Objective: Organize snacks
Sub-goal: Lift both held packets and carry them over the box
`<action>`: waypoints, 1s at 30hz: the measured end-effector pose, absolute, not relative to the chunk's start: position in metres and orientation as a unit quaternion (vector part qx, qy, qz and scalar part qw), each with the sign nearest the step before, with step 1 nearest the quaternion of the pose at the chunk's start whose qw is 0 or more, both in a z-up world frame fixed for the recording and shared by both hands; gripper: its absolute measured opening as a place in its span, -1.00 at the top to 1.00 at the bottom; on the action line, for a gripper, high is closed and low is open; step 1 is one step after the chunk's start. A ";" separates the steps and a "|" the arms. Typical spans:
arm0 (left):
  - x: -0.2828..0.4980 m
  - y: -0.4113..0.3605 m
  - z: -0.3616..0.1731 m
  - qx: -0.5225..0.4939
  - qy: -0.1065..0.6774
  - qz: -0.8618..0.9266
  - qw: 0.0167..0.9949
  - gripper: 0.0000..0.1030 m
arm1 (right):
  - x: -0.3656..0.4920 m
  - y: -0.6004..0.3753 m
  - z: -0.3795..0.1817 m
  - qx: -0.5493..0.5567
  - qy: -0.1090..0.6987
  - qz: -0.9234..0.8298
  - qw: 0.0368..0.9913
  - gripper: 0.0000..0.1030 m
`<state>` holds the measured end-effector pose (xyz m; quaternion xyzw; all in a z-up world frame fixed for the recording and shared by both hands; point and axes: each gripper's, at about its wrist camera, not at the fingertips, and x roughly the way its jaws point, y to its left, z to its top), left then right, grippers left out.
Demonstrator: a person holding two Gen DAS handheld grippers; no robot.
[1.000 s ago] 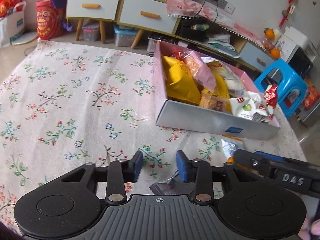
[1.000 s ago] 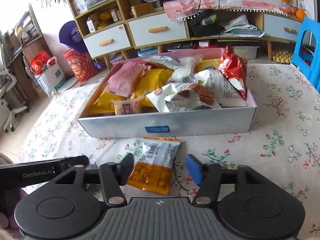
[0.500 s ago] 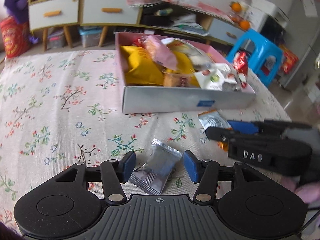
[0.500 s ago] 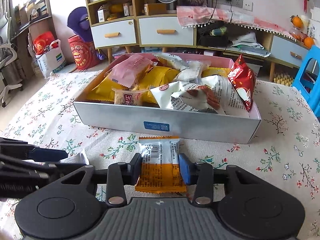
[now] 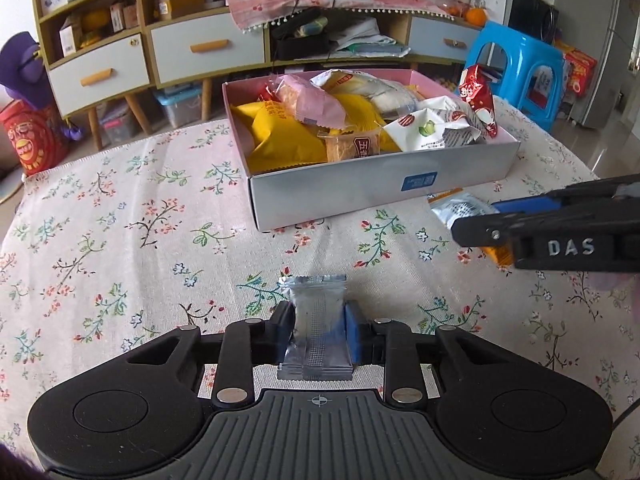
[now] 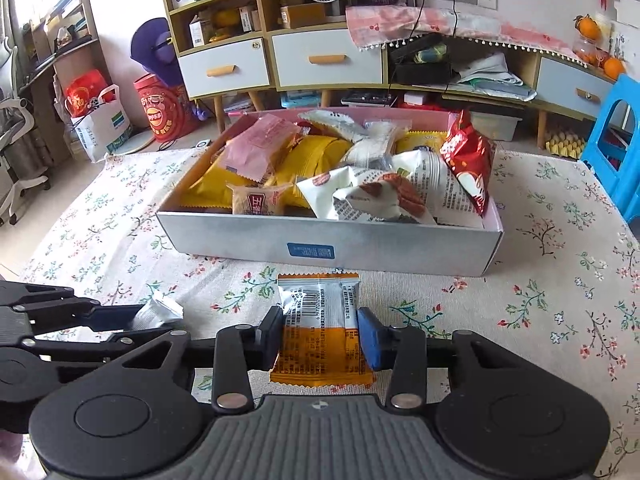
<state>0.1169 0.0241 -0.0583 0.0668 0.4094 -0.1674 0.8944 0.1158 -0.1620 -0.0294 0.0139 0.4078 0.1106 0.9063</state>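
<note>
pickup is underway: my left gripper is pinching the silver packet on the tablecloth, my right gripper is squeezing the orange packet, and next i am lifting both into the box.

Open cloth on the left, crowded ground by the box

The desk lies bare to the left of the box, wide enough for a gripper to pass. Heaped snack packets rise above the box rim, and a red packet stands tallest at its right end. Near the front wall, the right gripper and left gripper sit close side by side, narrowing the passage.
</note>
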 end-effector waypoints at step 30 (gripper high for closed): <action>0.143 0.047 0.000 -0.071 0.364 -0.111 0.922 0.55 | 0.132 -0.171 0.037 0.068 0.327 0.108 0.936 0.44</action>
